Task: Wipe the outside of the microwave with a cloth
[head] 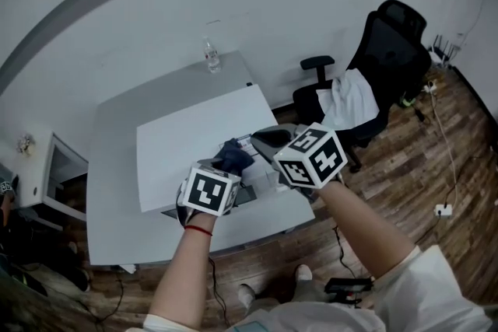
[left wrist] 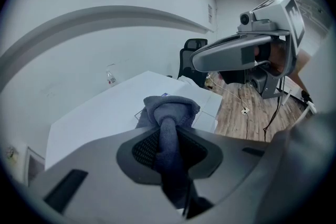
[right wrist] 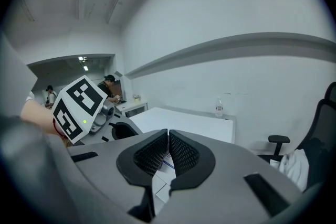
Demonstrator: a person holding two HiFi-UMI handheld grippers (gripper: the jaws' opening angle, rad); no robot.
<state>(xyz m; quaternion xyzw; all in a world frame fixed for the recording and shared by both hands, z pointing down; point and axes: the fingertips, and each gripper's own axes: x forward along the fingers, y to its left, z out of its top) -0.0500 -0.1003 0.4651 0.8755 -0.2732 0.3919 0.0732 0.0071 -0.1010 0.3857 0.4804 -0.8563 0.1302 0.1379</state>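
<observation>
One grey table (head: 113, 190) carries one white, flat-topped microwave (head: 194, 144). The head view sees it from above, while both gripper views catch its top only at a shallow angle. One black office chair (head: 393, 50) with one white garment (head: 350, 99) draped over it stands beside the table. Only the right gripper view shows two people (right wrist: 109, 84) in the far background, and only the head view shows the wooden floor (head: 436, 159).

Both grippers are at the microwave's near corner, each carrying one marker cube patterned in black and white squares. The left hand-held gripper (left wrist: 169, 131) is clamped on one dark blue cloth (left wrist: 170, 107), which bunches above its pads. The right hand-held gripper (right wrist: 168, 139) has its pads pressed together and is empty.

One clear bottle (head: 212, 57) stands at the table's far edge; its label is too small to read.
</observation>
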